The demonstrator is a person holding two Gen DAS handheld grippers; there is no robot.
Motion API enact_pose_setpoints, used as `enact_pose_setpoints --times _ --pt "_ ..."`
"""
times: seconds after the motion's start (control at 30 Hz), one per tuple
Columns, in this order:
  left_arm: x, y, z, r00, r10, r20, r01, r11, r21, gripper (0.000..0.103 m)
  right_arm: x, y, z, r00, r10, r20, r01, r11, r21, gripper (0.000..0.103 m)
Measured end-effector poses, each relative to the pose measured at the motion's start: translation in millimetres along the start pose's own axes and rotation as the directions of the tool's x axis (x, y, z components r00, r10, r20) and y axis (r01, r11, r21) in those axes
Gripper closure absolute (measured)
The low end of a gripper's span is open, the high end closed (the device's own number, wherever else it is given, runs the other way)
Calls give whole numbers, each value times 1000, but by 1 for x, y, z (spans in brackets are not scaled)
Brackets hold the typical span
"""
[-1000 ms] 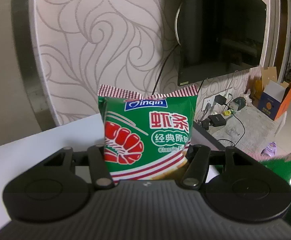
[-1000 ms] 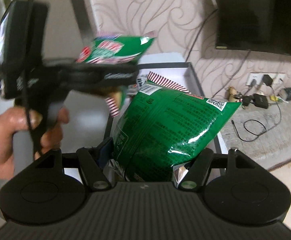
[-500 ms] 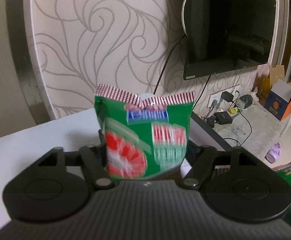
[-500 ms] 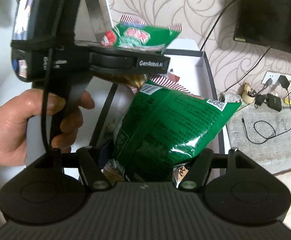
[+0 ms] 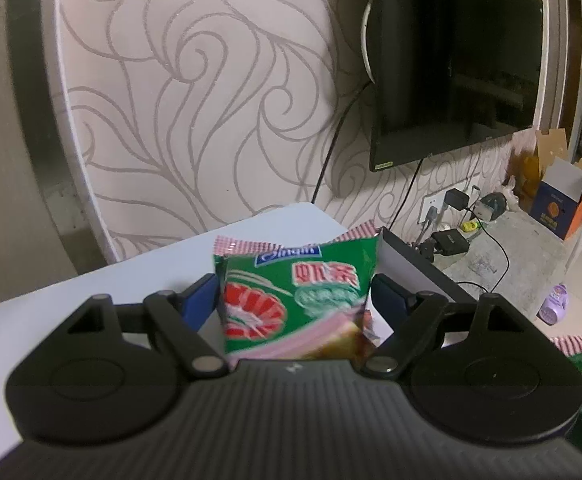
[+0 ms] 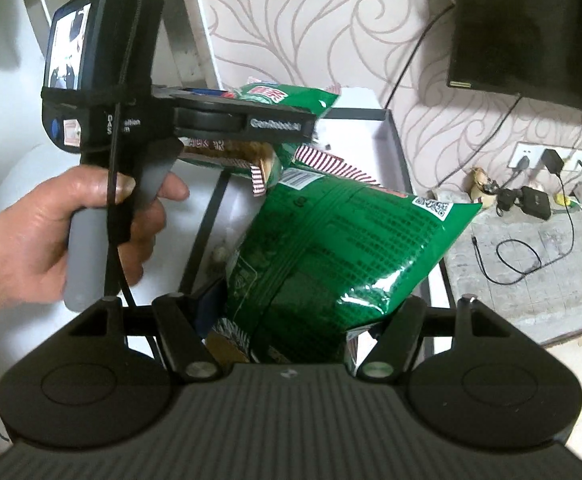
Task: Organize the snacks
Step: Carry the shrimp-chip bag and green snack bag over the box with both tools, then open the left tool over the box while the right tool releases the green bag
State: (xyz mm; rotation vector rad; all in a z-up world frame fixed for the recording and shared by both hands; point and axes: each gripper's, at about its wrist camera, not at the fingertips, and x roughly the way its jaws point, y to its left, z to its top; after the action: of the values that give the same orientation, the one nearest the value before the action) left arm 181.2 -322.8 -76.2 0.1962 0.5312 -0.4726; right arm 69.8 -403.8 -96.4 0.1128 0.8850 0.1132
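Note:
A small green shrimp-chip bag [image 5: 295, 300] with a red prawn picture sits between the fingers of my left gripper [image 5: 295, 300], whose jaws have spread and stand a little apart from its sides. The bag looks blurred and low. In the right wrist view the left gripper [image 6: 283, 124] holds over the dark-rimmed white box [image 6: 391, 136], with the small bag [image 6: 287, 98] in it. My right gripper [image 6: 291, 320] is shut on a large green snack bag [image 6: 343, 248], back side up, held over the same box.
The box sits on a white table [image 5: 91, 288] against a swirl-patterned wall. A wall-mounted TV [image 5: 459, 60] is at the right. Cables, chargers [image 6: 535, 200] and cardboard boxes [image 5: 559, 208] lie on the floor to the right.
The left gripper's jaws have opened wider and the small bag has dropped lower between them. The left gripper has moved over the box. The right gripper and its bag barely moved.

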Motion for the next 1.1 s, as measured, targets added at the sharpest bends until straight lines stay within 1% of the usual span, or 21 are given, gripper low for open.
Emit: enact_pose_setpoints --times 0.17,0.27,0.3,0.43,0.53,0.63,0.7,0.77,0.9,1.1 --pt "7 -16 14 999 -38 5 38 999 11 19 -2 3 -5 1000 1 -18 -1 1000 -3 30" --pt "-2 -23 20 998 -34 45 32 999 37 18 1 5 -5 999 7 -31 -7 1000 -12 30" --pt "-5 -25 21 998 -34 59 31 998 54 15 1 6 -5 999 10 -32 -10 1000 -13 30" --pt "-9 -25 21 995 4 96 -14 995 97 14 7 11 -1 999 27 -33 -29 999 -41 30" --pt "-9 -18 22 996 1 84 -8 996 84 14 18 14 5 998 41 -43 -43 997 -63 30" --pt "-8 -11 19 997 18 75 -25 996 84 14 29 14 12 997 53 -57 -57 996 -71 28" --pt "-8 -5 16 998 20 63 -24 997 69 14 30 12 15 997 46 -55 -49 997 -55 21" --pt "-9 1 14 998 23 52 -25 998 54 14 28 10 15 998 43 -46 -45 998 -37 18" --pt "-11 6 8 999 26 47 -29 998 54 14 20 6 16 998 50 -33 -50 999 -14 15" --pt "-17 11 5 998 28 49 -30 998 48 14 -9 0 12 997 66 35 -67 998 20 14"
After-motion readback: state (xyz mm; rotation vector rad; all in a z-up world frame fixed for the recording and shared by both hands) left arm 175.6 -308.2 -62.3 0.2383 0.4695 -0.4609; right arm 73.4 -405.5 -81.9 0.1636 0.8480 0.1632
